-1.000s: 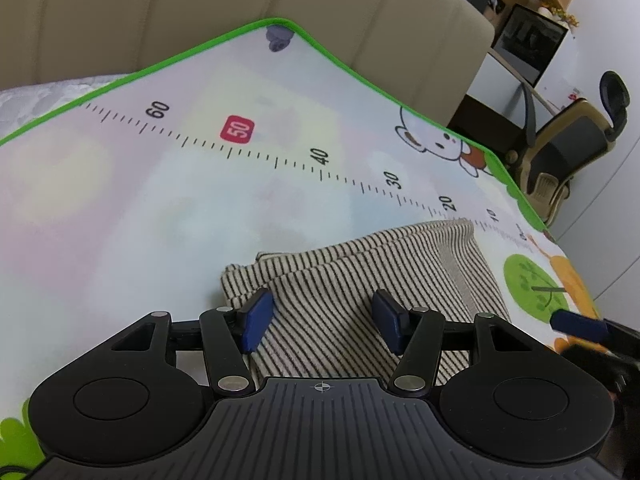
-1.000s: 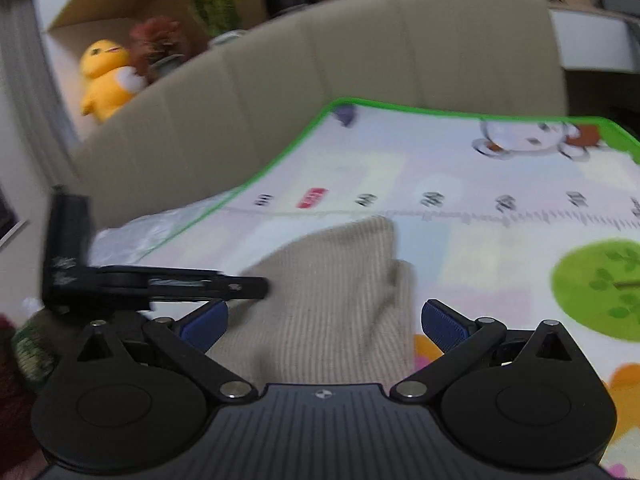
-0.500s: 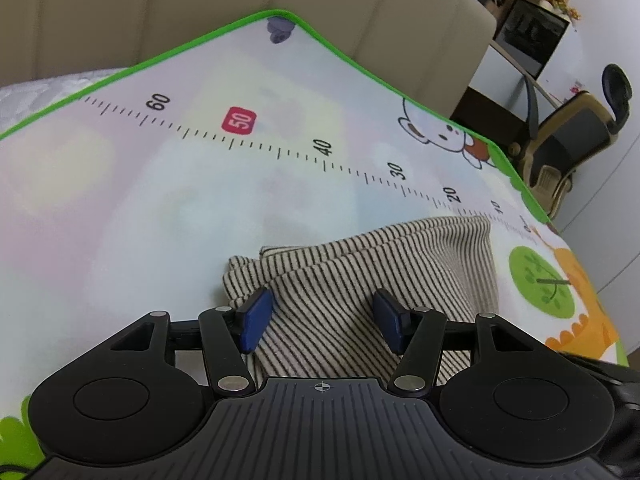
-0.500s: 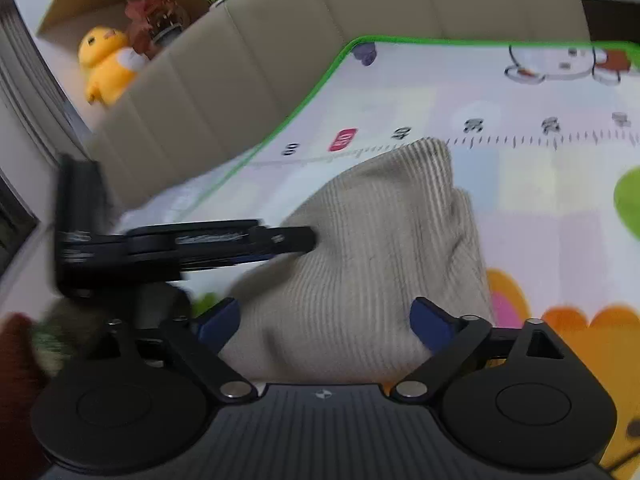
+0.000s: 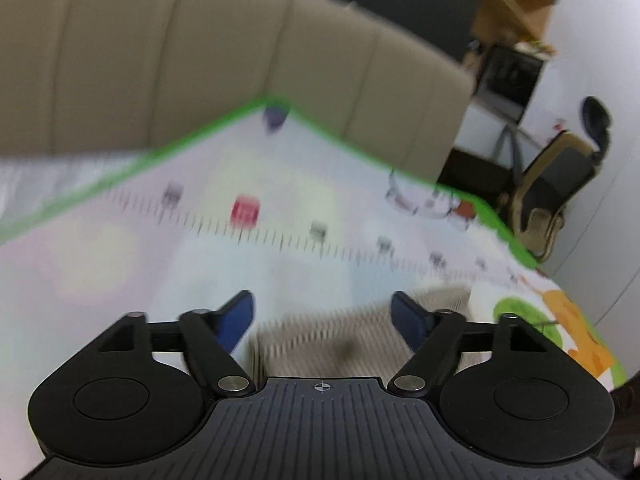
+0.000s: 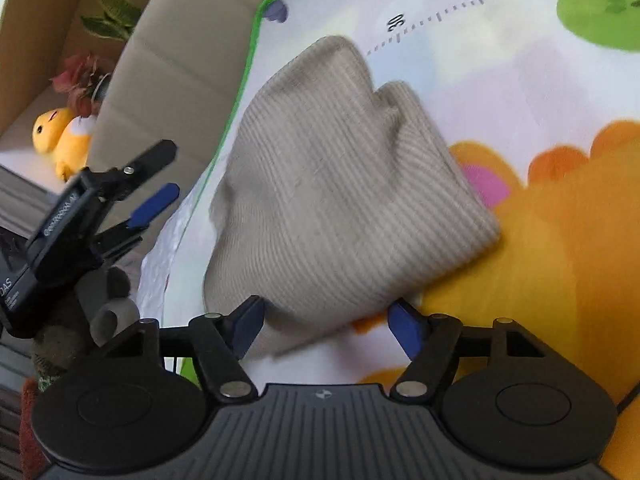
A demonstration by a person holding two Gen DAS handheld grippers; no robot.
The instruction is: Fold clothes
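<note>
A folded beige, finely striped garment (image 6: 340, 184) lies on the colourful play mat (image 6: 560, 80). In the right wrist view my right gripper (image 6: 326, 320) hangs low over the garment's near edge. Its jaws are closing with that edge between the blue pads (image 6: 250, 320), and no firm pinch shows. The left wrist view is blurred. There my left gripper (image 5: 324, 312) hovers above the garment (image 5: 340, 340), its jaws opening wide and holding nothing. The left gripper (image 6: 160, 178) also shows at the left of the right wrist view, off the cloth, held by a gloved hand (image 6: 112, 300).
A beige padded backrest (image 5: 240, 60) rises behind the mat's green border (image 5: 160, 152). A yellow plush toy (image 6: 56, 136) and a plant (image 6: 112, 16) sit on a ledge. An office chair (image 5: 560, 192) and a desk with a screen (image 5: 508, 76) stand to the right.
My left gripper has opened wider and lifted off the garment. My right gripper has rolled, dropped to the garment's near edge, and its jaws have narrowed.
</note>
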